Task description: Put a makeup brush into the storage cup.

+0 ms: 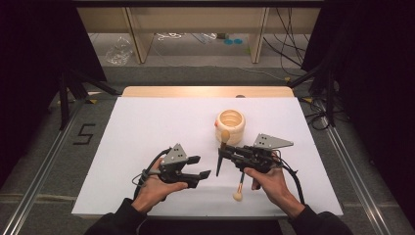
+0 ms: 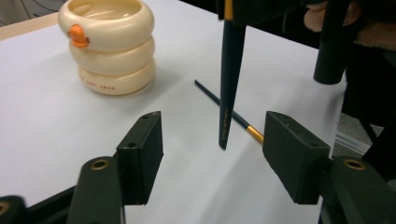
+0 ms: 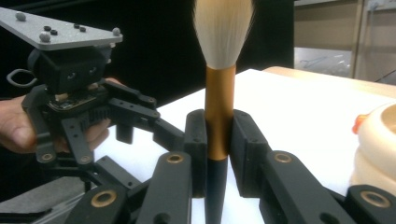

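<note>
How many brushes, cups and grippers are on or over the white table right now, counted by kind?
Brushes: 2 (held brush, lying brush)
Cream ringed cup: 1
Grippers: 2 (left gripper, right gripper)
Total: 5

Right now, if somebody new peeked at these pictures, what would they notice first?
Probably the big makeup brush, held upright with its fluffy white bristles on top, pinched at its gold collar by the right gripper. Next, the cream holder shaped like three stacked rings with an orange knob, standing on the white table just beyond that gripper. A second brush lies flat on the table near the right hand, and the left gripper hangs open beside it all.
</note>
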A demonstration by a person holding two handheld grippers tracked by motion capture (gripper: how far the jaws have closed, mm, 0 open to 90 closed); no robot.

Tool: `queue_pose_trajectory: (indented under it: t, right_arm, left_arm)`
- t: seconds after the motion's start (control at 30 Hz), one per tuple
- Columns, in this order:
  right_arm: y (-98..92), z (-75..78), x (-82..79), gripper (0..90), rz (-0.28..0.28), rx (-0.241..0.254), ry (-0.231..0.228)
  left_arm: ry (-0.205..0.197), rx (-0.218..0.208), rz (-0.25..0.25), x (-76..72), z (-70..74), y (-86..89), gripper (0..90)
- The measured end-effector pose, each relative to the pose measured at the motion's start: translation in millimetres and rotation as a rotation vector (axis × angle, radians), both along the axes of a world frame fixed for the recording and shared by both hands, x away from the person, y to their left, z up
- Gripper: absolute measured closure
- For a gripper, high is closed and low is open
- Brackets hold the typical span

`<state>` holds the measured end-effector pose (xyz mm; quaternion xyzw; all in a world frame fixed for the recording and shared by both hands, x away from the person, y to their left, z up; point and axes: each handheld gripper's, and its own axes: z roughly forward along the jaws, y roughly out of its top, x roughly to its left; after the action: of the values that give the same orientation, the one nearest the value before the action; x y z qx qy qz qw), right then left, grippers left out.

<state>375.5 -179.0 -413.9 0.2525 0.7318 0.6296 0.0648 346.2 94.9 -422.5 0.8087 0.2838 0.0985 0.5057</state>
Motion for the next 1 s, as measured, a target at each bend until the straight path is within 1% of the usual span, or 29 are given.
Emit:
queue_pose_trajectory:
  t: [0.03, 0.07, 0.1, 0.13, 0.17, 0.2, 0.27, 0.3, 0.33, 0.37, 0.4, 0.43, 0.47, 0.5, 0.53, 0.57, 0.6, 0.63, 0.67, 0.7, 0.8, 0.83, 0.87, 0.97, 1.0]
  right_arm:
    - [0.6, -0.2, 1.6, 78.3, -0.01, 0.012, -0.022]
    - [-0.1, 0.5, 1.2, 78.3, -0.009, 0.005, -0.004]
    - [-0.1, 0.5, 1.2, 78.3, -0.009, 0.005, -0.004]
    - [-1.3, 1.4, 1.1, 78.3, -0.009, -0.005, 0.005]
    - [-2.7, 2.0, 2.4, 78.3, -0.013, -0.017, -0.008]
    - [-3.5, 2.5, 4.0, 78.3, -0.023, -0.021, -0.024]
    - [-4.9, 3.7, 5.8, 78.3, -0.022, -0.029, -0.032]
    - [-5.0, 4.1, 6.4, 78.3, -0.025, -0.024, -0.026]
    - [-5.0, 4.1, 6.4, 78.3, -0.025, -0.024, -0.026]
    - [-5.7, 5.0, 6.6, 78.3, -0.026, -0.024, -0.016]
    - [-7.8, 6.4, 9.4, 78.3, -0.033, -0.032, -0.028]
    - [-7.6, 6.7, 10.3, 78.3, -0.039, -0.021, -0.023]
    - [-7.6, 6.7, 10.3, 78.3, -0.039, -0.021, -0.023]
    - [-10.1, 8.5, 11.4, 78.3, -0.039, -0.043, -0.018]
    - [-11.9, 9.6, 15.1, 78.3, -0.051, -0.044, -0.035]
    - [-13.2, 11.0, 15.3, 78.3, -0.054, -0.048, -0.013]
    - [-13.8, 11.2, 16.9, 78.3, -0.061, -0.031, -0.019]
    - [-15.9, 12.3, 19.2, 78.3, -0.068, -0.036, -0.036]
    - [-18.0, 14.0, 20.0, 78.3, -0.073, -0.043, -0.022]
    - [-18.0, 14.0, 20.0, 78.3, -0.073, -0.043, -0.022]
    - [-24.2, 18.7, 26.1, 78.3, -0.098, -0.039, -0.028]
    - [-24.2, 18.7, 26.1, 78.3, -0.098, -0.039, -0.028]
    - [-26.4, 20.9, 29.6, 78.3, -0.113, -0.031, -0.034]
    - [-28.7, 23.3, 33.0, 78.3, -0.12, -0.027, -0.032]
    - [-30.3, 24.8, 37.0, 78.3, -0.128, -0.024, -0.041]
  left_arm:
    - [0.001, -0.004, 0.008, -0.4, -1.0, 0.4, 35.9]
    - [-0.006, 0.01, 0.009, -0.4, -1.0, 1.9, 34.9]
    - [-0.006, 0.01, 0.009, -0.4, -1.0, 1.9, 34.1]
    - [0.0, 0.014, 0.016, -0.9, -1.4, 2.6, 34.1]
    - [0.001, 0.021, 0.023, -1.4, -1.8, 3.6, 33.4]
    - [-0.007, 0.033, 0.031, -1.8, -3.0, 5.7, 31.6]
    - [-0.005, 0.038, 0.036, -2.4, -4.0, 8.7, 30.7]
    - [-0.003, 0.041, 0.045, -3.1, -4.5, 10.2, 30.6]
    - [-0.003, 0.041, 0.045, -3.1, -4.5, 10.2, 30.4]
    - [-0.008, 0.044, 0.046, -3.1, -5.1, 12.1, 30.4]
    - [-0.008, 0.046, 0.065, -4.1, -6.2, 15.3, 29.3]
    - [-0.008, 0.046, 0.065, -4.1, -6.2, 15.3, 29.1]
    - [-0.014, 0.043, 0.067, -4.0, -7.0, 16.8, 29.1]
    - [-0.007, 0.044, 0.075, -4.7, -7.2, 18.2, 29.0]
    - [-0.009, 0.043, 0.079, -4.7, -8.7, 21.1, 28.4]
    - [-0.012, 0.052, 0.087, -5.2, -8.9, 22.2, 28.1]
    - [-0.02, 0.066, 0.091, -5.6, -8.9, 23.2, 27.9]
    - [-0.015, 0.062, 0.102, -6.5, -9.5, 23.5, 27.7]
    - [-0.023, 0.071, 0.091, -6.1, -9.8, 24.9, 27.7]
    - [-0.023, 0.071, 0.091, -6.1, -9.8, 24.9, 27.7]
    - [-0.018, 0.082, 0.091, -8.8, -12.0, 26.5, 27.6]
    - [-0.018, 0.082, 0.091, -8.8, -12.0, 26.5, 27.6]
    - [-0.019, 0.088, 0.099, -10.2, -12.4, 27.4, 27.6]
    - [-0.019, 0.079, 0.1, -10.8, -13.1, 28.4, 27.2]
    - [-0.024, 0.082, 0.108, -12.1, -13.2, 29.8, 27.2]
